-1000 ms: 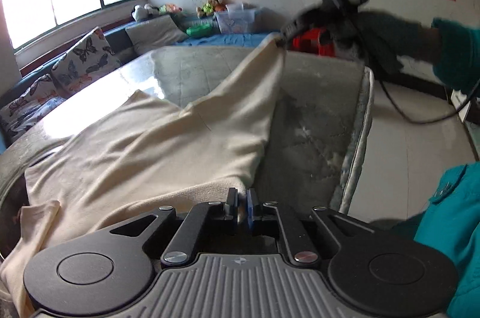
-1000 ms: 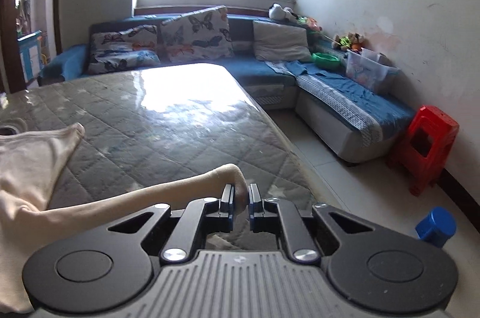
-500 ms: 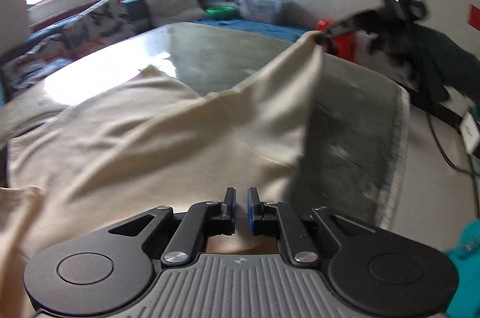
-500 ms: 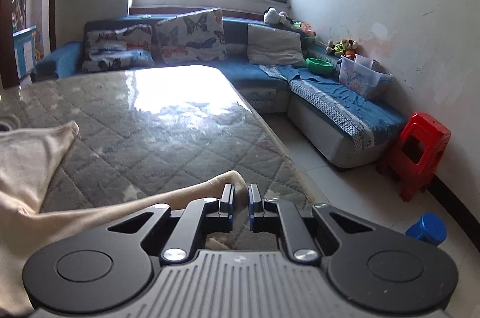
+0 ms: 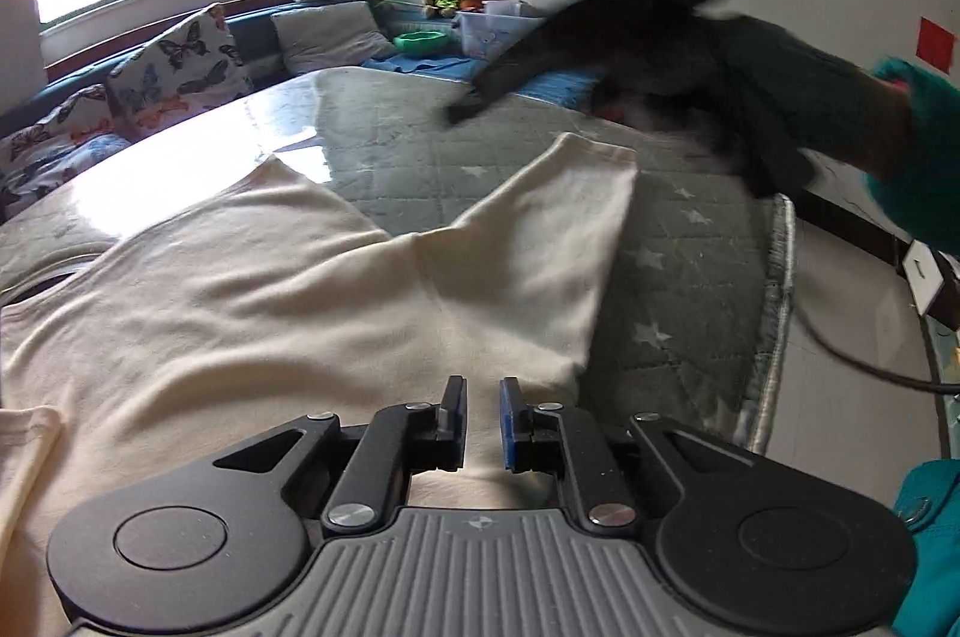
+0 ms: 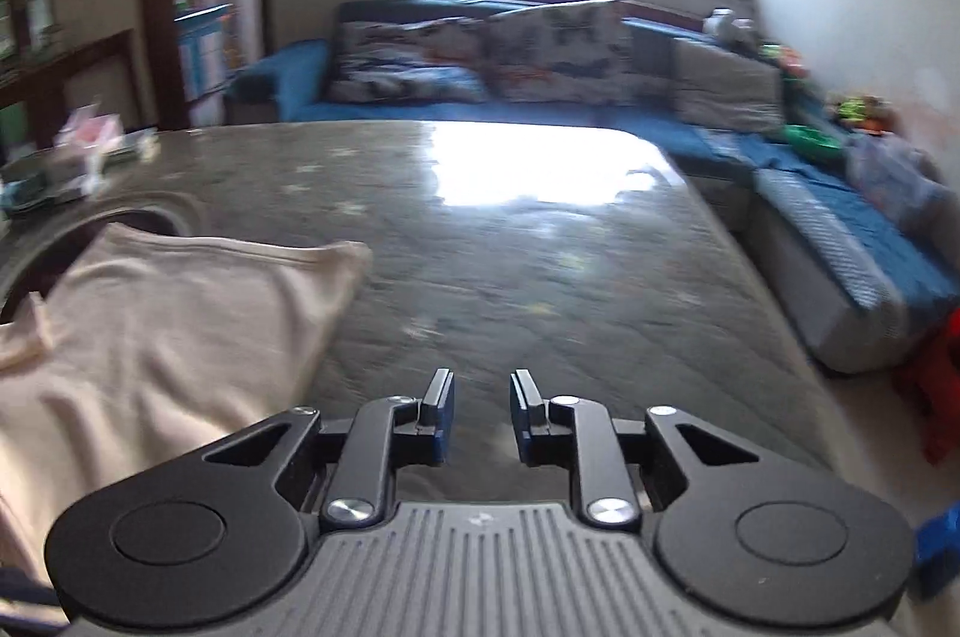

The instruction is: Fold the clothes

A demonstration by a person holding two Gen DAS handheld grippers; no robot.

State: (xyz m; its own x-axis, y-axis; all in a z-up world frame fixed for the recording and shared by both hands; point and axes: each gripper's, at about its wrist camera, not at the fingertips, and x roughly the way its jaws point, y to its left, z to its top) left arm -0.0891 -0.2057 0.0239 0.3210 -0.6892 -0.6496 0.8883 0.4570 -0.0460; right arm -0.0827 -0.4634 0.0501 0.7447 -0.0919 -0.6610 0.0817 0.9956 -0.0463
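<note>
A cream garment (image 5: 288,313) lies spread on the grey quilted mattress (image 5: 690,241), one corner reaching toward the right edge. My left gripper (image 5: 483,412) is open a little just above the cloth's near edge and holds nothing. My right gripper (image 6: 480,412) is open and empty over bare mattress (image 6: 540,247); the garment (image 6: 150,337) lies to its left. In the left wrist view the right gripper (image 5: 600,54) appears blurred above the cloth's far corner, apart from it.
A blue sofa (image 6: 840,217) with butterfly cushions (image 6: 558,48) wraps the far and right sides. A red stool (image 6: 936,385) and a blue object (image 6: 936,541) stand on the floor at right. Small items (image 6: 90,144) lie at the mattress's far left. A cable (image 5: 852,355) hangs beyond the mattress edge.
Both grippers opened and let go of the garment. The lifted corner dropped flat onto the mattress. The right gripper swung left, away from the cloth.
</note>
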